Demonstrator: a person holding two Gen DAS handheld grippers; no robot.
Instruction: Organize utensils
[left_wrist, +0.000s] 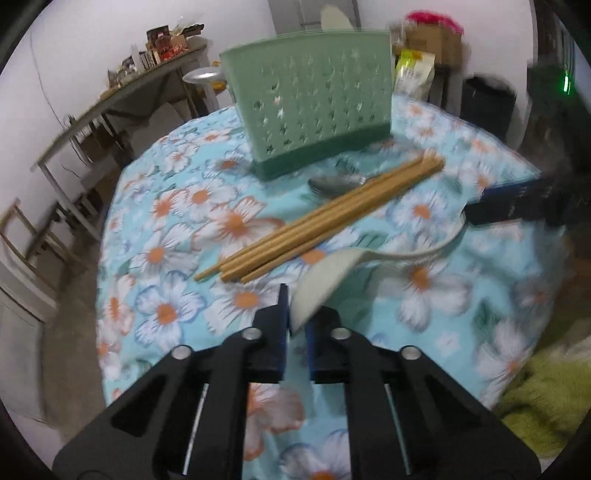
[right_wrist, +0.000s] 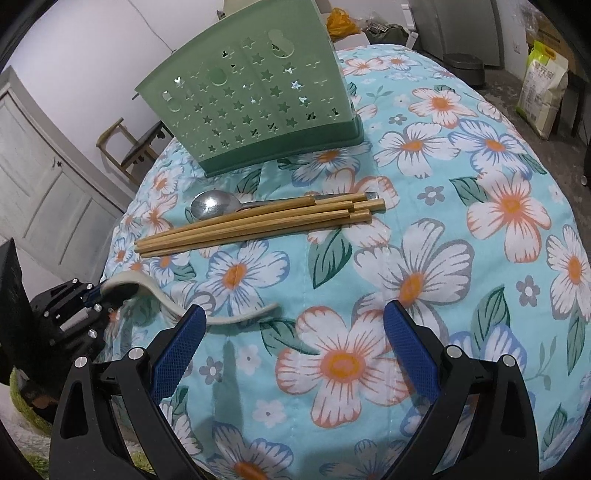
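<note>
My left gripper (left_wrist: 295, 314) is shut on the bowl of a white plastic spoon (left_wrist: 332, 280), which is tilted above the flowered tablecloth (left_wrist: 166, 258). The spoon's handle (right_wrist: 229, 319) curves over to my right gripper (right_wrist: 295, 317), which stands open; the handle's end lies between its fingers, close to the left pad (right_wrist: 177, 343). Several wooden chopsticks (right_wrist: 258, 221) lie in a bundle across a metal spoon (right_wrist: 210, 205). Behind them stands a green perforated utensil holder (right_wrist: 251, 99). From the right wrist view, the left gripper (right_wrist: 92, 291) sits at the table's left edge.
The round table drops off on the left, where a chair (right_wrist: 129, 144) and a white door (right_wrist: 44, 177) stand. A long cluttered bench (left_wrist: 110, 96) runs along the wall. A yellow sack (right_wrist: 543, 92) sits on the floor, and a green fuzzy cloth (left_wrist: 546, 398) lies nearby.
</note>
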